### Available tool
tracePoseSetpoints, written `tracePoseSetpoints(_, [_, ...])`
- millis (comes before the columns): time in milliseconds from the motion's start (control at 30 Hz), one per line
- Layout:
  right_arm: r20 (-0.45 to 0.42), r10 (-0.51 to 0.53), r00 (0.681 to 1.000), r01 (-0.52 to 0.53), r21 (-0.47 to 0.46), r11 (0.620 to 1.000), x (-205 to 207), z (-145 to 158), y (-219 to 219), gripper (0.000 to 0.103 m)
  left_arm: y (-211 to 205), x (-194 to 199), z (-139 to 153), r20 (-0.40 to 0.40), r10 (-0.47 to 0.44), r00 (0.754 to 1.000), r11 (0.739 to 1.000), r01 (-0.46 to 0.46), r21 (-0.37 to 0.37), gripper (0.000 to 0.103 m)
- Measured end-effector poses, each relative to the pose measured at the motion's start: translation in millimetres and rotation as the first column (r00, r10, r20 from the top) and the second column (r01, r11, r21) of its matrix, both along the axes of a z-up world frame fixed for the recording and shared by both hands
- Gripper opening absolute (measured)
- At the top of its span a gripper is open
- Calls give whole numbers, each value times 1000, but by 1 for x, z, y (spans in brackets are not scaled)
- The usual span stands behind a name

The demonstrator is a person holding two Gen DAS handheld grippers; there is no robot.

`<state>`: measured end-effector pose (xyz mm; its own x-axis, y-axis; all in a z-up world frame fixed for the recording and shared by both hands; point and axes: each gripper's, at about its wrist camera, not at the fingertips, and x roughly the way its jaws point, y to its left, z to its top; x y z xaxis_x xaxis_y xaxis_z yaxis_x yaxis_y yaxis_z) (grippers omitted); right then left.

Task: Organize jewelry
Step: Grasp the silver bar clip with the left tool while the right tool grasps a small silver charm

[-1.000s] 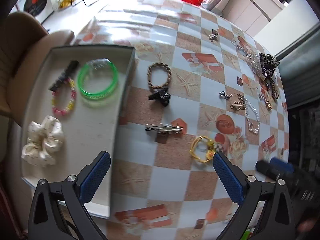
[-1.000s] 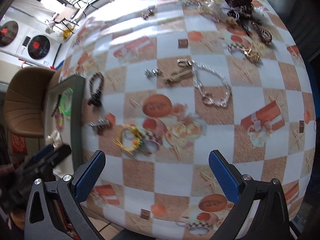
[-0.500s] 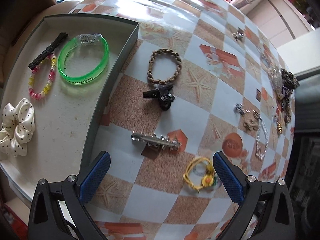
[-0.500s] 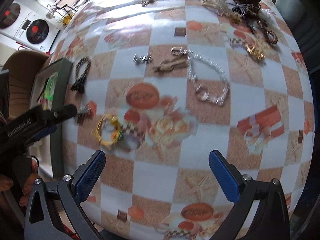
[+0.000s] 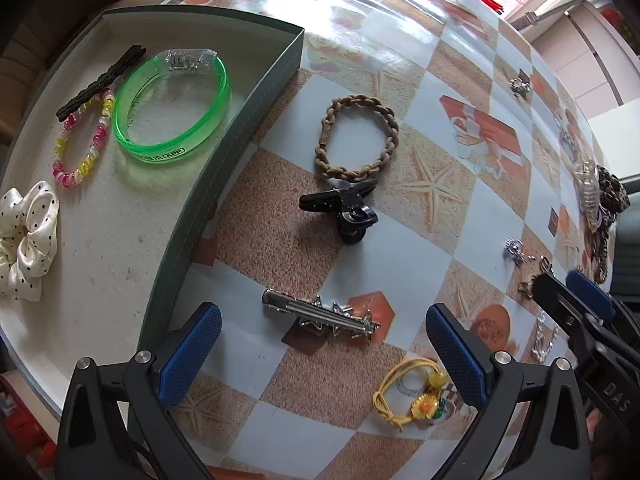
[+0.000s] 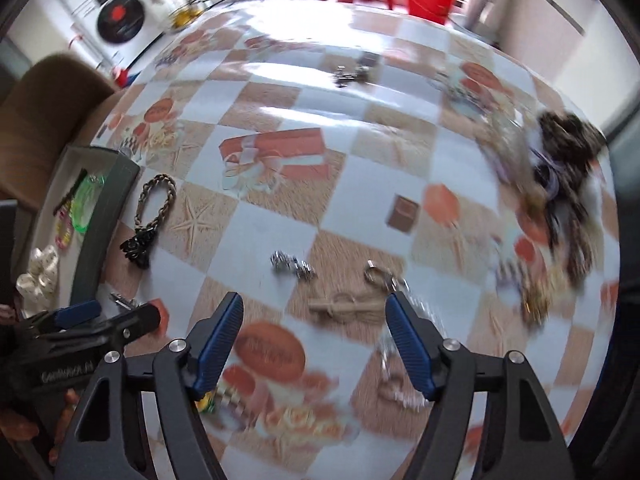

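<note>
Both hand-held grippers released over tabletop (image 5: 460, 208).
Left hand-held gripper (image 5: 322, 354) straddles silver hair clip (image 5: 320, 316), untouched; right hand-held gripper (image 6: 316, 344), jaws just narrowing, nothing between.

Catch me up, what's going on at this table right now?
A person is sorting jewelry into a grey tray. It already holds a green bangle, a beaded bracelet, a black hair clip and a polka-dot scrunchie. The left gripper hangs open over the silver hair clip, not gripping it. The right gripper, jaws just narrowed but empty, hovers near a tan knotted piece.
</note>
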<state>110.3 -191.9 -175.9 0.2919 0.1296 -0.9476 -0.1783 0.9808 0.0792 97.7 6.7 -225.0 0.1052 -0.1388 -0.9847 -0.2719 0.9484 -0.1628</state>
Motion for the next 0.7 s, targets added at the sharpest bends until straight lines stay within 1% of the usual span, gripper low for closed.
tracePoseSetpoints(33, [-5, 24, 1000, -24, -14, 1000, 4, -4, 4, 76, 0, 0, -2, -2, 6, 1000, 1000, -6, 3, 102])
tracePoseSetpoints(67, [-7, 40, 999, -41, -26, 999, 7, -8, 7, 76, 1, 1, -3, -4, 11, 1000, 1000, -11, 8, 97])
tracePoseSetpoints(167, [-17, 81, 997, -82, -56, 995, 14, -19, 15, 73, -2, 3, -4, 6, 7, 1000, 999, -7, 36, 97])
tracePoseSetpoints(233, [-27, 88, 996, -89, -64, 994, 16, -25, 17, 68, -2, 6, -5, 10, 9, 1000, 999, -9, 45, 96])
tracePoseSetpoints(267, [-33, 88, 996, -90, -69, 994, 18, -28, 18, 66, -4, 6, -5, 13, 10, 1000, 999, -10, 52, 92])
tracePoseSetpoints(333, [-20, 93, 995, -95, -81, 992, 19, -29, 20, 65, -10, 11, -4, 20, 1, 1000, 997, -2, 74, 86])
tracePoseSetpoints(400, [-16, 100, 995, -101, -95, 990, 18, -30, 22, 64, -15, 14, -2, 23, -15, 1000, 995, 12, 96, 76])
tracePoseSetpoints(467, [-9, 105, 994, -105, -104, 989, 17, -29, 24, 63, -20, 15, 0, 26, -30, 999, 993, 27, 115, 64])
tracePoseSetpoints(500, [-5, 103, 995, -103, -105, 989, 17, -29, 24, 58, -21, 16, 1, 27, -35, 999, 993, 31, 118, 61])
tracePoseSetpoints(533, [-3, 100, 995, -99, -104, 990, 16, -28, 25, 52, -22, 16, 2, 29, -42, 999, 992, 38, 121, 55])
tracePoseSetpoints(567, [-2, 93, 996, -93, -104, 990, 16, -27, 25, 49, -23, 16, 3, 31, -47, 998, 992, 43, 120, 49])
tracePoseSetpoints(600, [-2, 88, 996, -87, -102, 991, 17, -26, 27, 42, -24, 17, 3, 33, -53, 998, 992, 49, 117, 45])
tracePoseSetpoints(633, [-2, 83, 997, -82, -99, 992, 17, -26, 27, 36, -25, 17, 3, 34, -60, 998, 992, 55, 115, 37])
tracePoseSetpoints(667, [-3, 78, 997, -78, -98, 992, 18, -25, 28, 33, -25, 17, 4, 36, -67, 997, 992, 63, 108, 30])
tracePoseSetpoints(700, [-3, 75, 997, -75, -99, 992, 17, -25, 29, 27, -29, 17, 4, 37, -73, 997, 992, 69, 103, 22])
